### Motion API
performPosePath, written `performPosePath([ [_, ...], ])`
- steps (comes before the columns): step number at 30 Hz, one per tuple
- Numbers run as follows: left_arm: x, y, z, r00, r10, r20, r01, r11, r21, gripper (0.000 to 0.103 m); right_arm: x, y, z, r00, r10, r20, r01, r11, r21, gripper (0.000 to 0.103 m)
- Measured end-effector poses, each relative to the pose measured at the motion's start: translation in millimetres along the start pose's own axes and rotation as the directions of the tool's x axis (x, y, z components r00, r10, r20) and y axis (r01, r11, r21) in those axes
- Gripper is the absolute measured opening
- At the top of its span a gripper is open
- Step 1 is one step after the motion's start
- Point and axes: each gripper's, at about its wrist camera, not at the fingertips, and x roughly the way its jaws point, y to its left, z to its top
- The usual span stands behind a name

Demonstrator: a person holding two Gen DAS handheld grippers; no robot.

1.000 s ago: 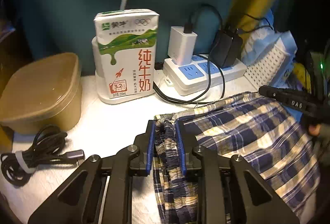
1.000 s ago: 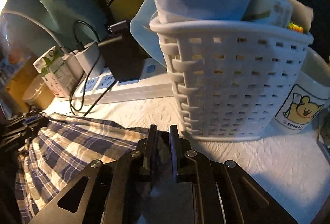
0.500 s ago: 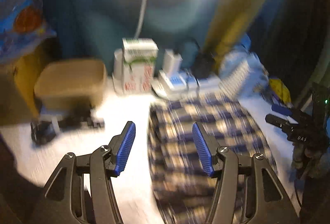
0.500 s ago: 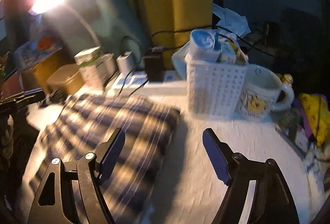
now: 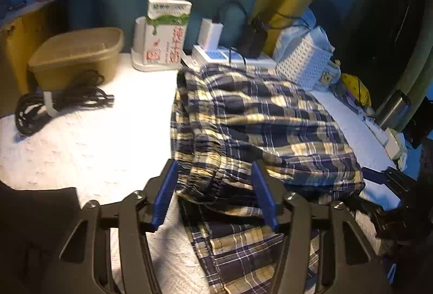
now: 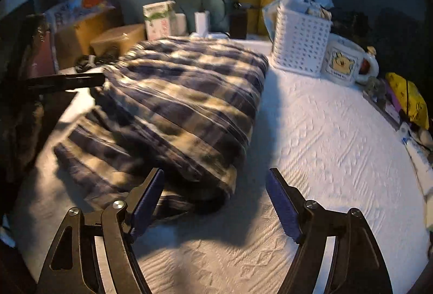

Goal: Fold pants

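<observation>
The blue and yellow plaid pants (image 5: 257,126) lie folded over on the white textured cloth (image 5: 89,145); they also show in the right wrist view (image 6: 184,104). My left gripper (image 5: 213,185) is open, its blue pads on either side of the near folded edge with the elastic waistband. My right gripper (image 6: 215,185) is open and empty, just before the near right corner of the pants. The right gripper shows at the right edge of the left wrist view (image 5: 384,183), and the left gripper shows at the left of the right wrist view (image 6: 67,81).
At the back stand a milk carton (image 5: 166,31), a power strip with chargers (image 5: 230,55), a white basket (image 6: 300,42) and a bear mug (image 6: 349,64). A tan tub (image 5: 78,55) and a coiled black cable (image 5: 56,104) lie at the left.
Both grippers have let go of the pants, opened and pulled back toward the near edge. The pants now lie folded over on the cloth.
</observation>
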Motion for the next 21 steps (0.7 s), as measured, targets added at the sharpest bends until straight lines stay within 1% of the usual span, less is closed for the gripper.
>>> performPosePath([
  [1, 3, -1, -2, 1.0, 0.001, -0.013, -0.001, 1.0, -0.002, 0.037, 4, -2, 0, 1.0, 0.005, -0.001, -0.005, 1.0, 0.019, 0.064],
  [2, 4, -1, -4, 1.0, 0.004, -0.021, -0.005, 1.0, -0.003, 0.029, 11, -5, -1, 1.0, 0.01, -0.009, -0.009, 0.999, 0.048, 0.052],
  [3, 4, -1, -6, 1.0, 0.003, -0.022, -0.003, 1.0, -0.004, 0.026, 15, -7, -1, 1.0, 0.012, -0.017, -0.011, 0.998, 0.059, 0.031],
  [4, 3, -1, -9, 1.0, 0.0, -0.024, 0.0, 1.0, -0.01, 0.023, 20, -8, 0, 0.999, 0.023, -0.038, -0.02, 0.998, 0.064, 0.024],
  [6, 1, 0, -13, 1.0, -0.007, -0.025, 0.007, 1.0, -0.023, 0.023, 17, -8, 2, 1.0, 0.021, -0.019, -0.02, 0.998, 0.058, 0.011],
  [8, -1, 0, -18, 0.999, -0.012, -0.033, 0.011, 0.999, -0.032, 0.023, 15, -6, 0, 0.999, 0.0, -0.034, 0.0, 1.0, 0.015, 0.01],
  [9, -2, 0, -20, 0.999, -0.012, -0.039, 0.01, 0.999, -0.038, 0.023, 14, -6, 0, 0.999, 0.001, -0.039, -0.001, 1.0, 0.007, 0.007],
  [12, -4, -3, -26, 0.999, -0.013, -0.048, 0.011, 0.999, -0.042, 0.023, 7, -5, -5, 0.999, 0.001, -0.048, -0.001, 1.0, -0.003, 0.006],
  [15, -7, -7, -27, 0.998, 0.007, -0.057, -0.01, 0.999, -0.046, 0.024, 1, -6, -9, 0.999, 0.001, -0.052, -0.001, 1.0, 0.002, 0.006],
  [21, -16, -13, -31, 0.997, 0.055, -0.053, -0.055, 0.999, 0.0, 0.025, -3, -8, -16, 0.998, -0.015, -0.062, 0.016, 1.0, 0.013, 0.006],
])
